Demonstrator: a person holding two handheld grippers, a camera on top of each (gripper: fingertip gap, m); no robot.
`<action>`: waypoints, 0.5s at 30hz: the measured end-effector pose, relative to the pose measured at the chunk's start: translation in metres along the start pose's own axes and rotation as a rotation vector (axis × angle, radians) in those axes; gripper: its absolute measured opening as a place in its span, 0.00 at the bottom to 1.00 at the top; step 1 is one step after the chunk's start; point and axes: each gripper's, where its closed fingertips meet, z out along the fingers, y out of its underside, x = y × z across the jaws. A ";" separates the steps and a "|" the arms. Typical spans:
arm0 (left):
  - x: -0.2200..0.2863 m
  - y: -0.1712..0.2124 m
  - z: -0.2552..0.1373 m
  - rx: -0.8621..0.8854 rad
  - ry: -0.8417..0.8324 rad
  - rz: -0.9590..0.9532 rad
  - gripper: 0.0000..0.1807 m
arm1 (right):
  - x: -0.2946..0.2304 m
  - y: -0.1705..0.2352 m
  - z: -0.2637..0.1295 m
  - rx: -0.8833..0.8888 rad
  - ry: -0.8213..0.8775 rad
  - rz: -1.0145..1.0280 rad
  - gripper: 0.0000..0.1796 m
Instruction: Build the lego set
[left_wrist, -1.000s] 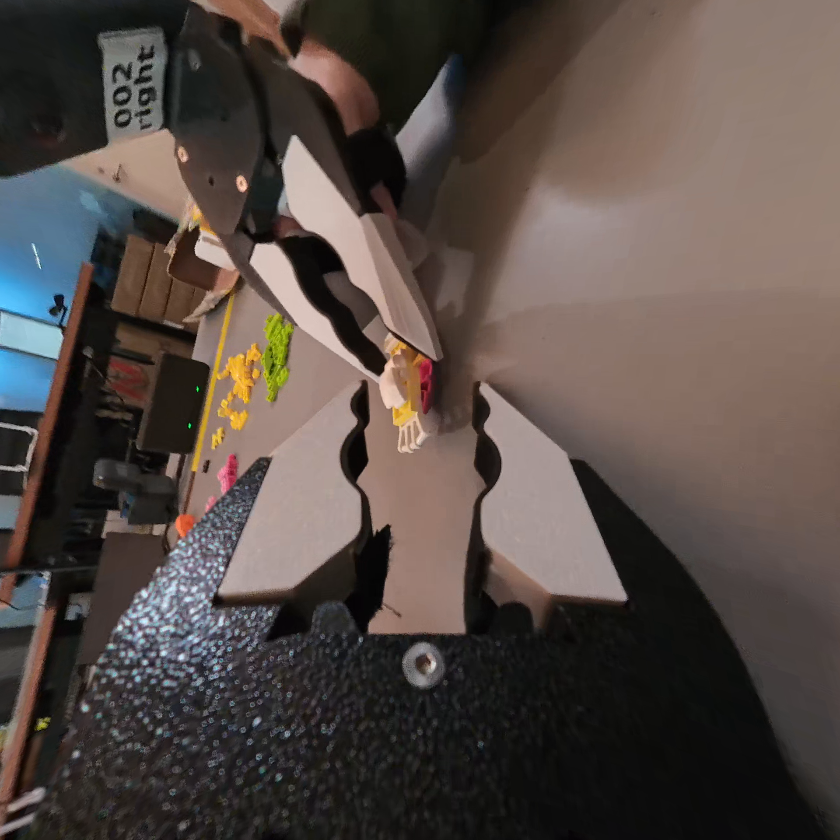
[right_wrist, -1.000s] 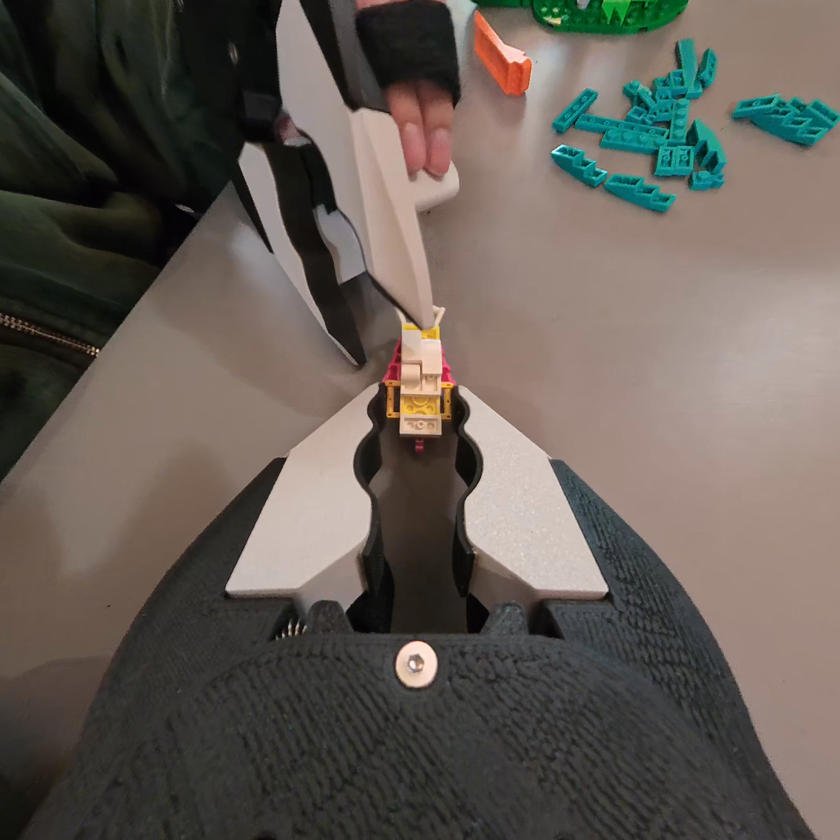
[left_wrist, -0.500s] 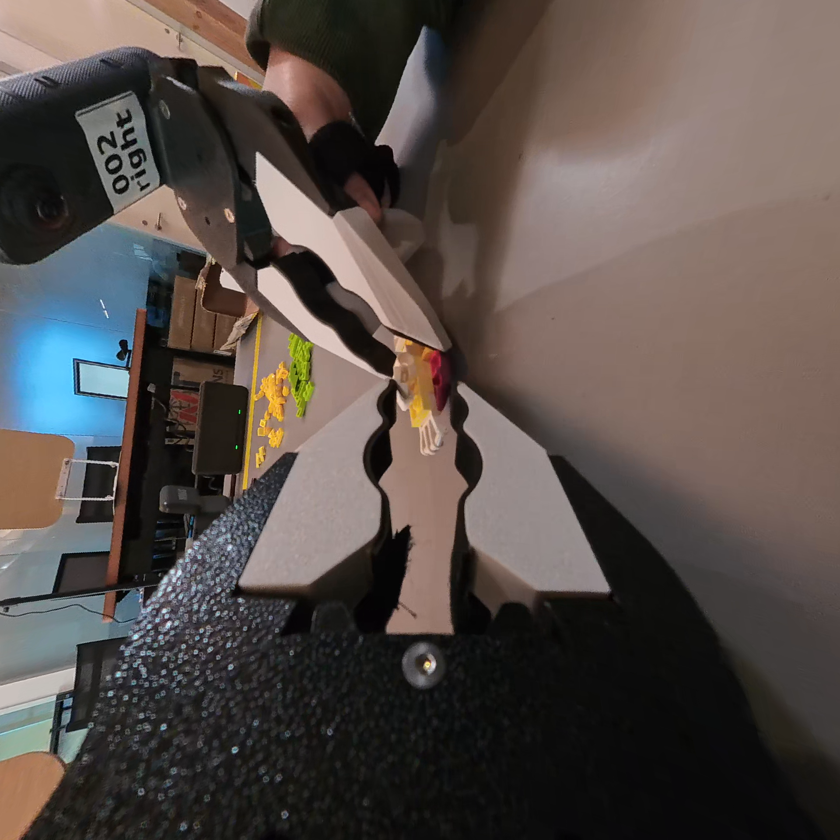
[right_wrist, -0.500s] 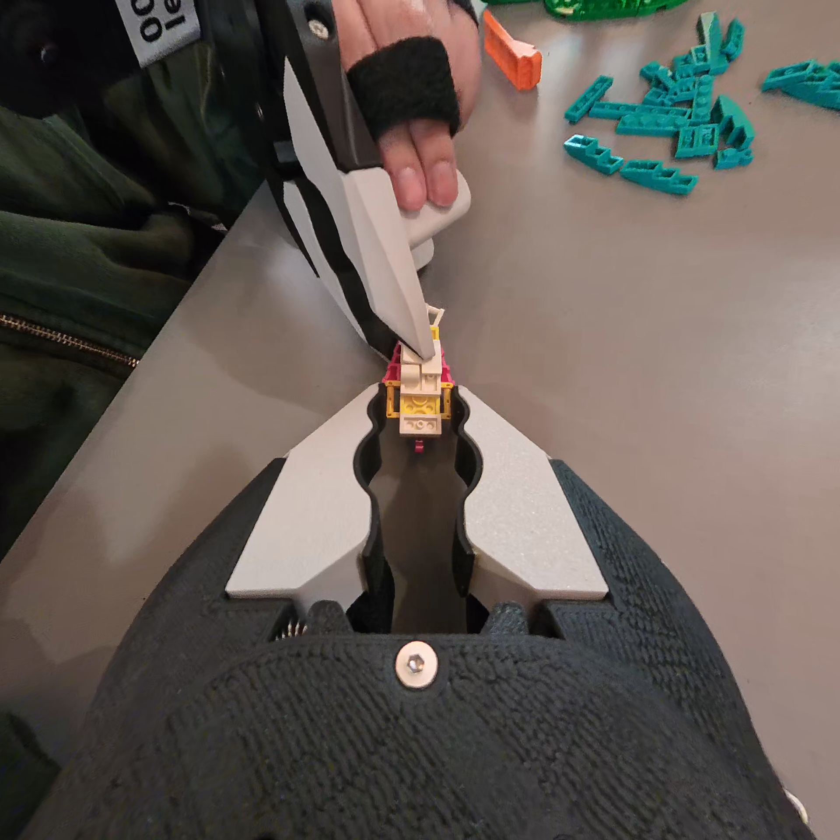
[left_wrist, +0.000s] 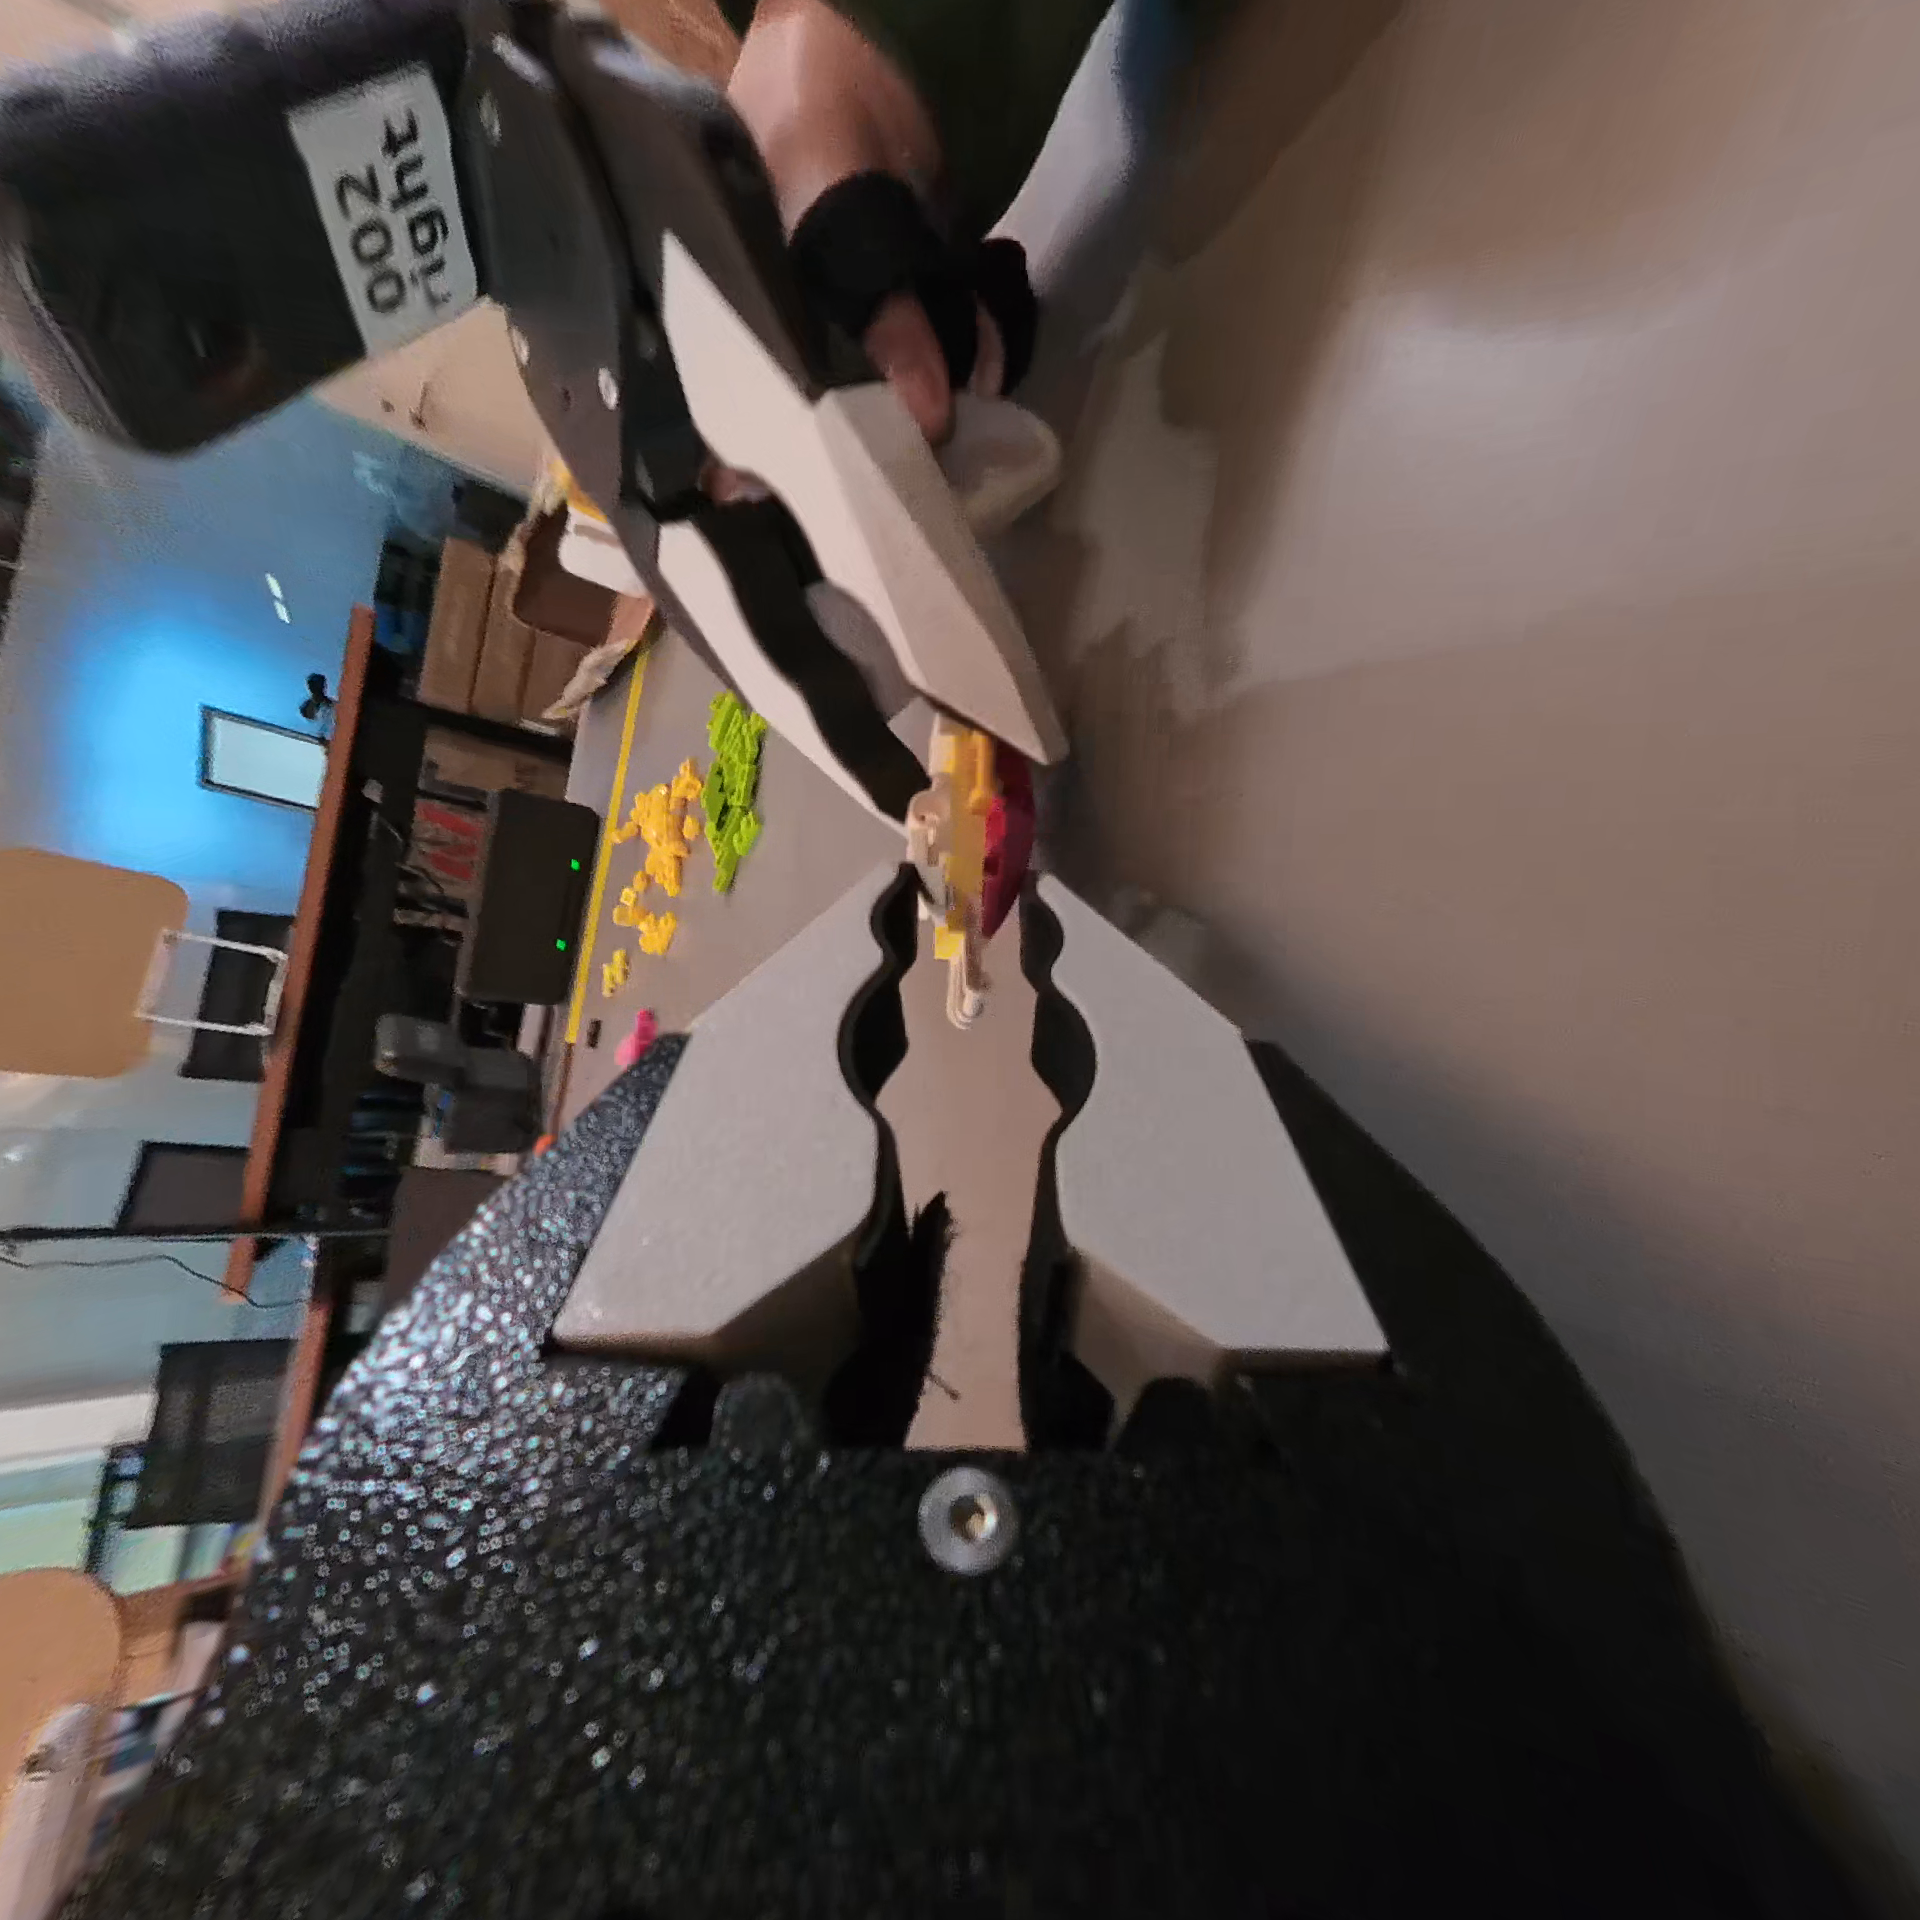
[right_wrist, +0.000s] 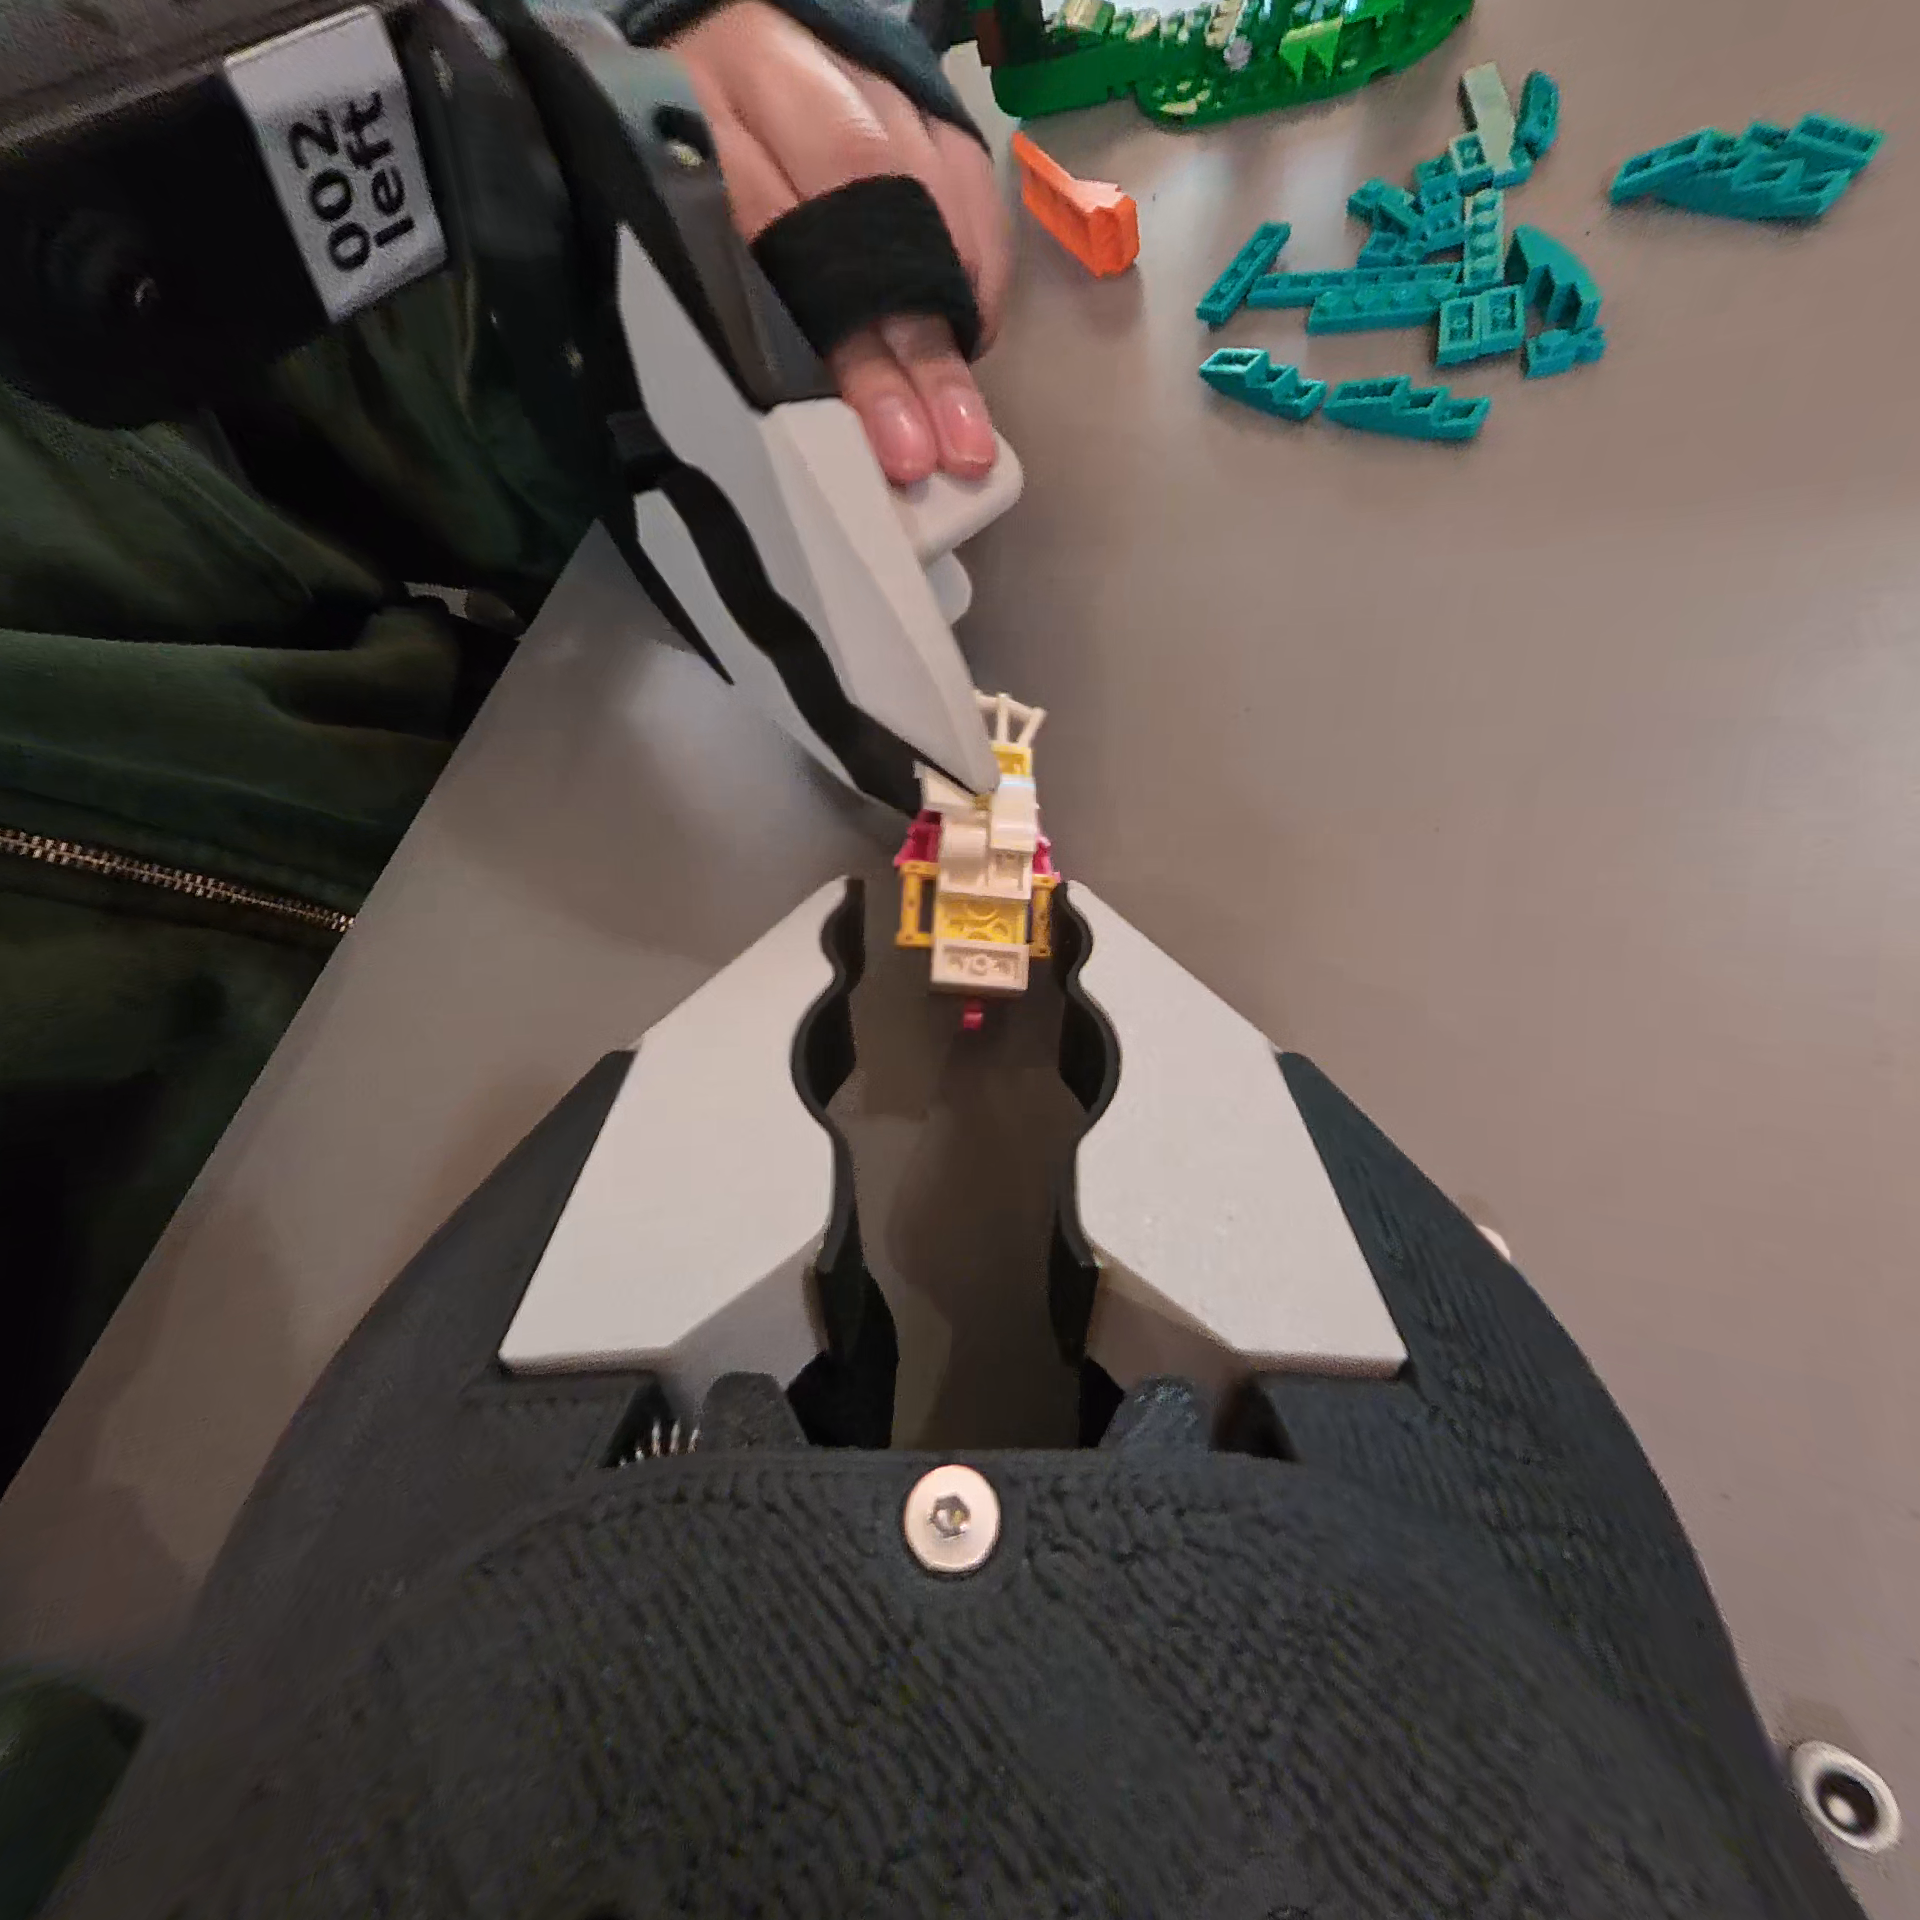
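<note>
A small lego assembly (right_wrist: 975, 914) of yellow, white and magenta pieces is held just above the grey table (right_wrist: 1455, 831). My right gripper (right_wrist: 961, 899) is shut on its yellow middle from both sides. My left gripper (right_wrist: 961, 779) comes in from the upper left and pinches the white pieces at the assembly's far end. In the left wrist view the assembly (left_wrist: 971, 852) sits between the tips of my left gripper (left_wrist: 966, 888), with my right gripper (left_wrist: 977, 779) clamped on it from above left. A thin white piece sticks out toward the left camera.
Loose teal bricks (right_wrist: 1455, 301), an orange piece (right_wrist: 1081, 208) and a green build (right_wrist: 1226, 52) lie at the far right. Yellow bricks (left_wrist: 660, 862) and lime bricks (left_wrist: 732, 790) lie farther off. The table edge and a person's green jacket (right_wrist: 208, 623) are at the left.
My left gripper's fingers have narrowed around the assembly's end and now pinch it. The assembly has shifted and tilted slightly; my right gripper keeps its hold.
</note>
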 end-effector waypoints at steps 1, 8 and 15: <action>0.001 0.002 0.001 -0.005 0.015 -0.030 0.09 | 0.000 -0.002 -0.001 0.016 0.013 -0.019 0.21; 0.002 0.008 0.005 -0.017 0.066 -0.120 0.10 | 0.013 0.003 -0.005 -0.039 0.293 -0.376 0.23; 0.002 0.008 0.005 0.010 0.121 -0.218 0.10 | 0.016 0.000 0.001 -0.058 0.375 -0.531 0.14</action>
